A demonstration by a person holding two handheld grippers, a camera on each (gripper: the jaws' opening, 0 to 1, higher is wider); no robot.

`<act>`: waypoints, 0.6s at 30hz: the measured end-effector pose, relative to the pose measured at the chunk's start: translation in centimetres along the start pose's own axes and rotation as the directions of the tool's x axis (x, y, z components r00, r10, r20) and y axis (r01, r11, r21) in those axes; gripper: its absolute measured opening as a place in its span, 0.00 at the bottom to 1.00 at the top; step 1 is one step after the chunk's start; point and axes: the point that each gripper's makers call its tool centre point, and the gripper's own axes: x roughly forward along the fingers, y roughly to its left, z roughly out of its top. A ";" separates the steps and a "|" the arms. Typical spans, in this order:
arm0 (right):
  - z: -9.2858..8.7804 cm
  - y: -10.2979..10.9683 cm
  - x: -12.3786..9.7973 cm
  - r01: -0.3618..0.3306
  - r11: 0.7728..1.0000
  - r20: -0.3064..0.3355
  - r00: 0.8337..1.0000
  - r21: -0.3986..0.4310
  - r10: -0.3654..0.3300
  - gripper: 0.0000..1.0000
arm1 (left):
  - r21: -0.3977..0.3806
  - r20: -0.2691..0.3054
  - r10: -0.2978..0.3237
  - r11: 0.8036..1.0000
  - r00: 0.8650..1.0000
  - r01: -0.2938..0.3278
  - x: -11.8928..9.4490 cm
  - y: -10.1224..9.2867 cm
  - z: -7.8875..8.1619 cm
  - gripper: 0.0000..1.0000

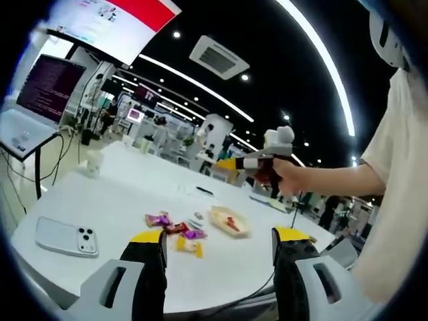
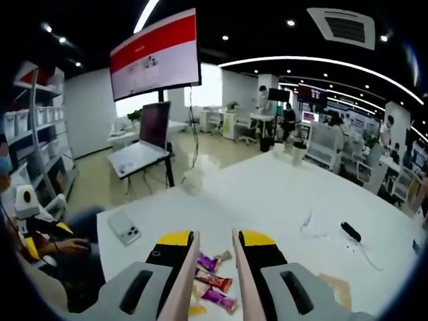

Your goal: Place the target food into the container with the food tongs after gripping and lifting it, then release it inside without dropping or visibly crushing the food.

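Both views above white table (image 1: 114, 194) — facing across, sharing snacks (image 2: 214, 277)

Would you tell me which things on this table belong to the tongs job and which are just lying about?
For the job: snacks, tray, tongs, right gripper.
Lying about: phone, black item, cable, laptop.

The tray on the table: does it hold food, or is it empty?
Holding food. In the left gripper view the tray has a red piece inside; wrapped snacks lie beside it.
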 end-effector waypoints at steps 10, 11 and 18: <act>0.7 0.1 0.4 -0.013 1.000 0.009 1.000 -0.011 0.013 0.26 | -0.010 0.018 0.018 1.000 1.000 -0.018 -0.4 0.7 0.2 0.63; 0.8 0.1 0.4 -0.014 1.000 0.012 1.000 -0.010 0.015 0.26 | -0.008 0.017 0.018 1.000 1.000 -0.018 -0.4 0.7 0.2 0.63; 0.5 0.2 0.7 -0.021 1.000 0.016 1.000 0.002 0.021 0.26 | -0.017 0.030 0.040 0.999 0.999 -0.039 -0.5 1.3 0.5 0.63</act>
